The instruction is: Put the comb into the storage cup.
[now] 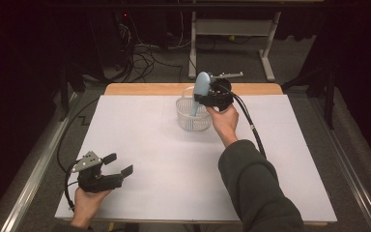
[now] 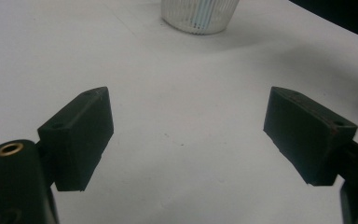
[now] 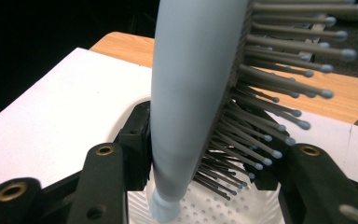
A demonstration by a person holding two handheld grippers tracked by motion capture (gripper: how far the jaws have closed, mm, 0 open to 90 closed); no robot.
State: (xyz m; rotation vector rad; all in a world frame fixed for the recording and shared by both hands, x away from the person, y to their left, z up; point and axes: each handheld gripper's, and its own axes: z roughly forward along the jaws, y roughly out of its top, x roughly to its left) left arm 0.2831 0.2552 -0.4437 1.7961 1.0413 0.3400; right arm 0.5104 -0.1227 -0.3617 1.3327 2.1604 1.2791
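**Brush upright over the basket**

While the left tool (image 1: 118,164) rests low on the near left of the counter (image 1: 140,145), held in the person's left hand (image 1: 88,203), the right tool (image 1: 204,96) stands at the far middle over a clear ribbed basket (image 1: 192,118). The left tool's jaws are spread wide with nothing between them; in the left gripper view only bare white counter (image 2: 182,140) lies in the gap, with the basket (image 2: 199,16) far ahead at the top edge

The right tool (image 3: 205,163) has its jaws drawn in close on a pale blue brush (image 3: 193,84), one jaw at the smooth back and the other at the bristle side. Whether the pads press firmly is hard to tell, though the brush stands between them. The brush (image 1: 201,92) is upright, head up, its handle end pointing down into the basket (image 3: 214,210), whose perforated white floor shows just beneath it. The right hand (image 1: 224,121) grips the tool from the near side, and a cable (image 1: 251,125) trails from it across the counter
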